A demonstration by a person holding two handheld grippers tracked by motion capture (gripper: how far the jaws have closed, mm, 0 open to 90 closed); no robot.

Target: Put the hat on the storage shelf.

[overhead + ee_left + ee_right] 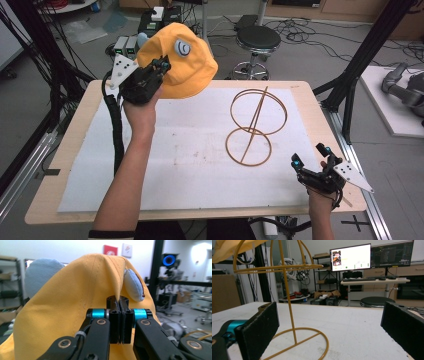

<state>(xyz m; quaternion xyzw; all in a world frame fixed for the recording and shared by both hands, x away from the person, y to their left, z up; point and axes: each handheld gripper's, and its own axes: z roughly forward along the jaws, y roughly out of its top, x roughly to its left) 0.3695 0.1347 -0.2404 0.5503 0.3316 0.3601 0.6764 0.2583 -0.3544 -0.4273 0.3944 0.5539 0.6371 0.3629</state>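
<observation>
One cap pinched in closed left jaws, held high | wire stand lies right of it | right gripper nearer stand, jaws open, empty.

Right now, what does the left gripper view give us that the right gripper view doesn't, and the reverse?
Left gripper view: the left tool, jaws shut on a fold of the yellow cap, with the cap's pale round patch just above the jaws.

Right gripper view: the right tool, jaws wide apart with nothing between them, and the yellow wire stand upright on the white table sheet, its ring base lying flat; monitors behind.

Shared: the cap, which the right gripper view catches as a yellow edge at its top left corner.
</observation>
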